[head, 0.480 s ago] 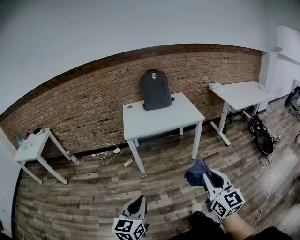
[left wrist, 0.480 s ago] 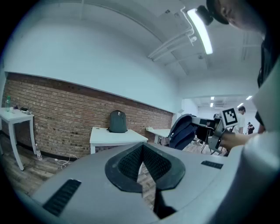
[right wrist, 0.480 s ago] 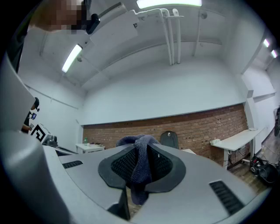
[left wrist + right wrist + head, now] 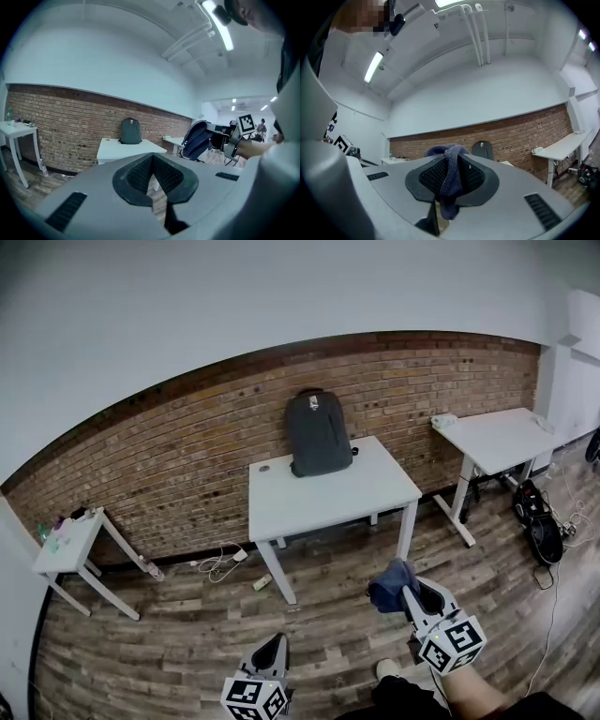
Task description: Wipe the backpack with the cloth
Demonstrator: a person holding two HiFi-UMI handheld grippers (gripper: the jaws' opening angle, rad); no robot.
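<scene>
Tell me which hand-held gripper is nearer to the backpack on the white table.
Right. The right hand-held gripper, shut on the cloth, is held farther forward toward the backpack; the left hand-held gripper sits farther back. Both are far from it.

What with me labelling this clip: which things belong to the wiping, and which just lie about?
Job: backpack; middle table under it; cloth, held in the right gripper.
Lying about: left table; right table; floor cables; left gripper, shut and empty.
</scene>
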